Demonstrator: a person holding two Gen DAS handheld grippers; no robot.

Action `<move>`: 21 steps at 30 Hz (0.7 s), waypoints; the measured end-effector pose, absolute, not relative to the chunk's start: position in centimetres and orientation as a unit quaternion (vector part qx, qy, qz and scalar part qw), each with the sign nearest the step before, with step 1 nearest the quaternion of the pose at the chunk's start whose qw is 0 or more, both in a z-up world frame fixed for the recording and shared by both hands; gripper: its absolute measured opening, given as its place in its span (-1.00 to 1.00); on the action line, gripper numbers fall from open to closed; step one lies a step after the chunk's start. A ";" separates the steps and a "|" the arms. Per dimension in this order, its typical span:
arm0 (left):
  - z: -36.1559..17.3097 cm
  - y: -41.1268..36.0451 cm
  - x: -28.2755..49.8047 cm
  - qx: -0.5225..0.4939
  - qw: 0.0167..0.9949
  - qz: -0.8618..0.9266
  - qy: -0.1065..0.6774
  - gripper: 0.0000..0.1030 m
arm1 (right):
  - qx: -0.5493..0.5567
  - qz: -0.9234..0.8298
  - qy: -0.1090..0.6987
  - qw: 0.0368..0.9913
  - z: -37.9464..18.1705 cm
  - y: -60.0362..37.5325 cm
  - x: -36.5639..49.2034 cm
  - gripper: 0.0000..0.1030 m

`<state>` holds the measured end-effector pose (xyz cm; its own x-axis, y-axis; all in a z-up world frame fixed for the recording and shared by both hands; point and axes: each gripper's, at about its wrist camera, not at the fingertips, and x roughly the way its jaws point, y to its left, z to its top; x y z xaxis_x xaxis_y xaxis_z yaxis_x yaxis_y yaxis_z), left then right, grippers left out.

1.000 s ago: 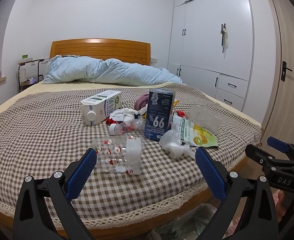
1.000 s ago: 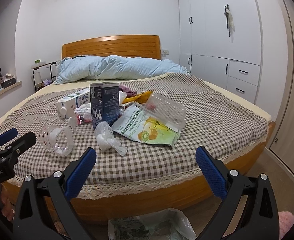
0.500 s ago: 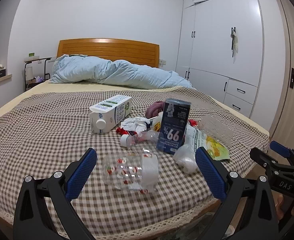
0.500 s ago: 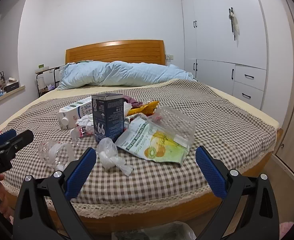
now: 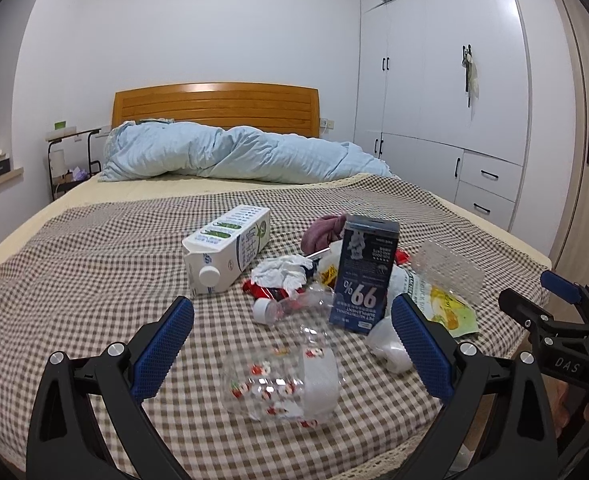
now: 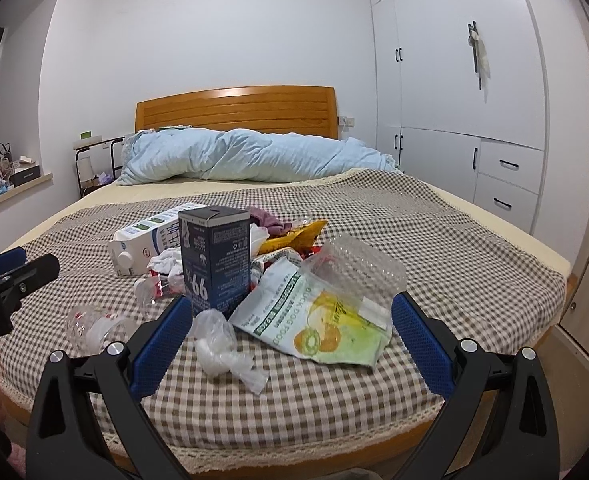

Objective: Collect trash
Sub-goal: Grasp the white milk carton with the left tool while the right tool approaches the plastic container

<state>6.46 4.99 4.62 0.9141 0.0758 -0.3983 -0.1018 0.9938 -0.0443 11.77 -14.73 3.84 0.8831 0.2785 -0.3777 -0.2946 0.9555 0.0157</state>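
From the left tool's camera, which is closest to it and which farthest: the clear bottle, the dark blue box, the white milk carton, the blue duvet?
1. Clear bottle, lying on its side right between the open left tool's fingers.
2. Dark blue box, standing upside down, ahead and to the right.
3. White milk carton, lying ahead to the left, slightly beyond the box.
4. Blue duvet, bunched at the headboard.

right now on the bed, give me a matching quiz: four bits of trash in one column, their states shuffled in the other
Things:
1. white milk carton
2. dark blue box marked 99%
3. clear plastic bottle with red print
4. white tissue

States:
A. standing upright, print upside down
B. crumpled between carton and box
C. lying on its side, cap toward the camera
D. lying between the open left tool's fingers

Pairs: 1-C, 2-A, 3-D, 4-B
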 end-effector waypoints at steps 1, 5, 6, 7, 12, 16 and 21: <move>4.8 5.1 6.7 -0.031 0.978 0.046 0.203 0.87 | -0.022 0.146 0.191 0.970 3.9 -14.7 12.0 0.86; 5.3 5.9 7.8 -0.029 0.977 0.048 0.206 0.87 | -0.037 0.134 0.192 0.971 3.7 -14.6 13.3 0.86; 5.4 6.1 8.0 -0.028 0.977 0.049 0.207 0.87 | -0.041 0.131 0.193 0.971 3.7 -14.6 13.6 0.86; 5.5 6.3 8.3 -0.028 0.977 0.049 0.207 0.87 | -0.044 0.129 0.194 0.971 3.6 -14.6 13.9 0.86; 6.1 7.6 10.0 -0.021 0.975 0.057 0.213 0.87 | -0.060 0.114 0.196 0.972 3.4 -14.9 15.7 0.86; 6.3 8.8 11.5 -0.012 0.973 0.065 0.220 0.87 | -0.074 0.105 0.199 0.972 3.1 -14.9 16.9 0.86; 6.4 10.3 13.7 -0.005 0.970 0.076 0.231 0.87 | -0.080 0.097 0.207 0.970 2.4 -15.1 18.1 0.86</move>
